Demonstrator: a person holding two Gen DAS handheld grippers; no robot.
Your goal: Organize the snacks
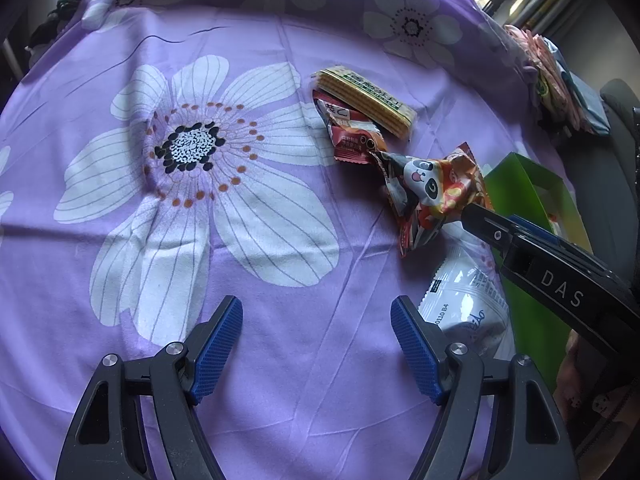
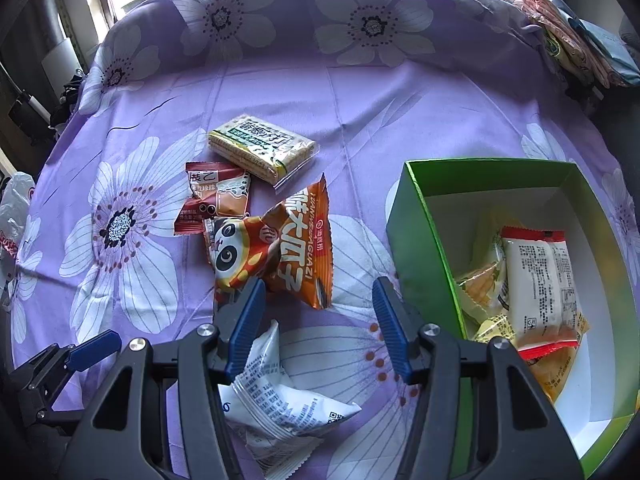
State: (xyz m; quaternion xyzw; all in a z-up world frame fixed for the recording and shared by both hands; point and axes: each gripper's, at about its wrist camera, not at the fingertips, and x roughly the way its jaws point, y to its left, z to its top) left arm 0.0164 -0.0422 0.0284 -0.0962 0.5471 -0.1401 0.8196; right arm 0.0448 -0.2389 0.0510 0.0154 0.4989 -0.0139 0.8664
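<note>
Loose snacks lie on the purple flowered cloth: a cracker pack, a small red-brown packet, an orange panda packet and a white packet. My right gripper is open above the white packet, its left finger tip overlapping the panda packet's lower edge; nothing is pressed between the pads. The green box to its right holds a white-and-red packet and yellow packets. My left gripper stands wide open over bare cloth, with the white packet just right of it.
A pile of folded pink and blue items sits at the back right edge. A plastic bag hangs off the left side. The cloth drops away at the rounded edges, and a window lies behind.
</note>
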